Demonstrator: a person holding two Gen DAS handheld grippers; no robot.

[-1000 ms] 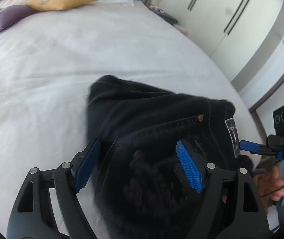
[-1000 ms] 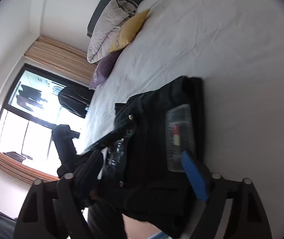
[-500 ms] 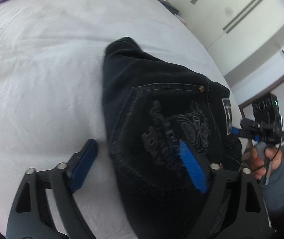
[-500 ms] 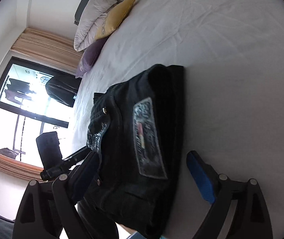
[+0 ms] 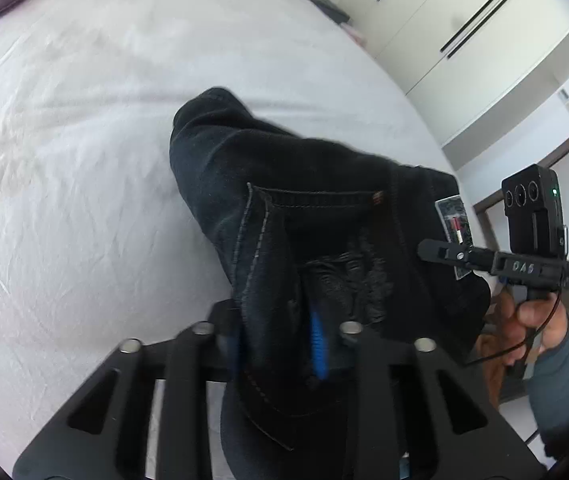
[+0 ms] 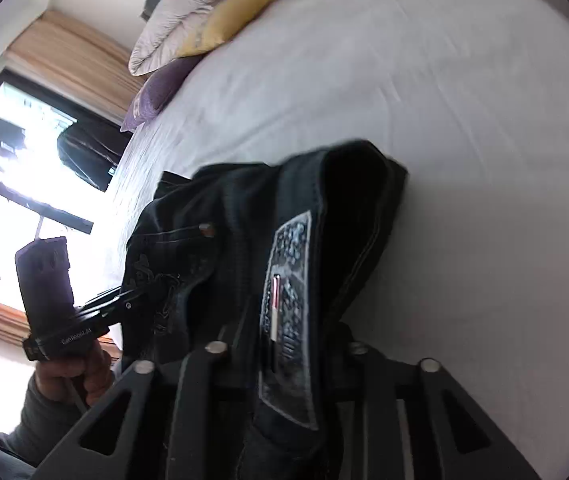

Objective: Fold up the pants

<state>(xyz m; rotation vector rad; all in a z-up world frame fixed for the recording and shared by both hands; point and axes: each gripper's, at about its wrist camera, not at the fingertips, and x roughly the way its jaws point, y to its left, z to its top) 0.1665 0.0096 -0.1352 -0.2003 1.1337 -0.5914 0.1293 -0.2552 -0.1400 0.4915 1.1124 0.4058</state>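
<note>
Black folded pants (image 5: 304,208) lie in a bundle on the white bed (image 5: 84,120), back pocket and waist patch facing up. My left gripper (image 5: 280,344) is shut on the pants' near pocket edge, one blue pad showing through the cloth. My right gripper (image 6: 284,340) is shut on the waistband at the grey patch (image 6: 288,300). The right gripper also shows in the left wrist view (image 5: 440,250), pinching the patch end. The left gripper shows in the right wrist view (image 6: 124,300) at the pocket side.
Yellow (image 6: 228,20), purple (image 6: 156,92) and grey pillows lie at the head of the bed. White wardrobe doors (image 5: 464,32) stand beyond the bed's far side. A window with curtains (image 6: 16,152) is on the other side.
Both grippers were open around the pants and have closed on them. The bundle's near edges have bunched up and lifted between the jaws.
</note>
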